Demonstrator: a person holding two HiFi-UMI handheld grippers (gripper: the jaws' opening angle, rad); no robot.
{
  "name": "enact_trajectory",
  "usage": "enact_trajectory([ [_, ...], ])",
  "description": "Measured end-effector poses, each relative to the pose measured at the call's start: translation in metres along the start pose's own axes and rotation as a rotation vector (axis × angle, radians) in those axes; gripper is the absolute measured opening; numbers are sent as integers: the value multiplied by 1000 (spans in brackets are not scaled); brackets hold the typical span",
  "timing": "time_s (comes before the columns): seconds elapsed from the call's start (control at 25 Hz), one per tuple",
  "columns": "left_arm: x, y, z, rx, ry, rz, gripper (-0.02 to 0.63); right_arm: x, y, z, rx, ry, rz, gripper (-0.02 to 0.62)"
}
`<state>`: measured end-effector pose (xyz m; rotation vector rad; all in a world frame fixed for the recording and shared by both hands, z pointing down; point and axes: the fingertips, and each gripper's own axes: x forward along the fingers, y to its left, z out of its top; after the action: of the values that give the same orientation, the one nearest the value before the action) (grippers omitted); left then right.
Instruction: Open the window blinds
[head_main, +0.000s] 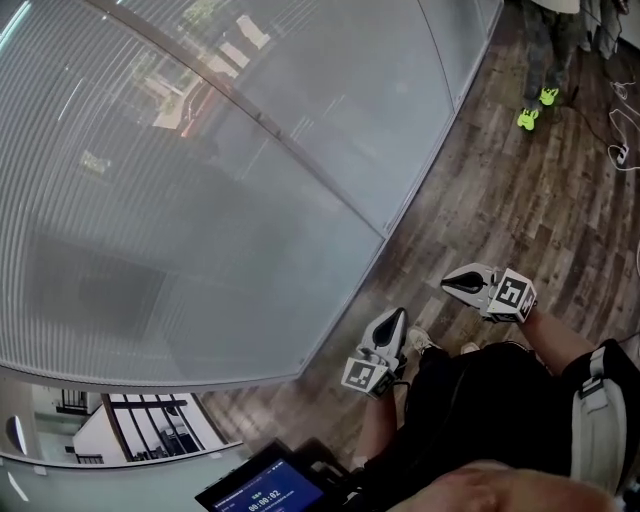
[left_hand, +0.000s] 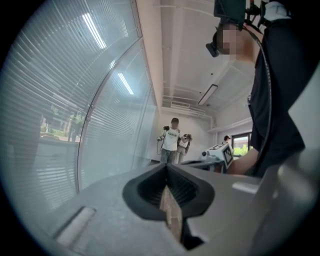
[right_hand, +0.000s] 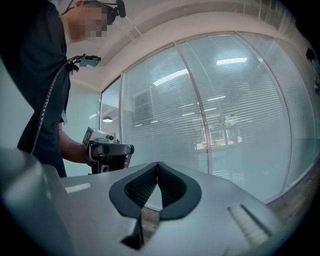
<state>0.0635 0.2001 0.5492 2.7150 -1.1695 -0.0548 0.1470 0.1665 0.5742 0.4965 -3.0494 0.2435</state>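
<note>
The jaws of the left gripper and the right gripper are closed tip to tip, with nothing between them. Neither gripper touches the window blinds. The blinds cover the curved glass wall in front of the person and reach down to the wood floor. The head view shows both grippers held low, well apart from the blinds. Only the left gripper view shows a second person, standing far along the wall. The blind slats are thin, horizontal and pale grey, and outdoor shapes show dimly through them.
</note>
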Motion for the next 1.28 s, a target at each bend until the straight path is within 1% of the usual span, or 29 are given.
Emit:
enact_trajectory([
  [0.12,-3,10,-2,-14,6,12,2,16,-2,-2,11,10,18,6],
  [0.32,-10,33,-1,-30,12,35,2,53,-8,4,-3,12,58,6],
  [0.44,-15,54,2,-28,9,48,2,78,-17,16,-1,4,66,6],
  [0.52,-19,74,1,-9,-10,57,2,95,-21,20,-10,2,81,6],
  [0.64,-18,92,16,-23,9,60,2,117,-26,23,-19,2,94,6],
  [0.8,-19,120,20,-6,10,46,2,143,-35,24,-11,-3,86,6],
  [0.92,-16,136,30,-14,27,25,2,162,-41,27,-13,-4,74,6],
  [1.04,-17,153,38,-9,24,9,2,177,-45,31,-15,-4,62,6],
  [1.28,-15,183,44,0,16,-37,2,197,-57,35,-40,10,14,6],
])
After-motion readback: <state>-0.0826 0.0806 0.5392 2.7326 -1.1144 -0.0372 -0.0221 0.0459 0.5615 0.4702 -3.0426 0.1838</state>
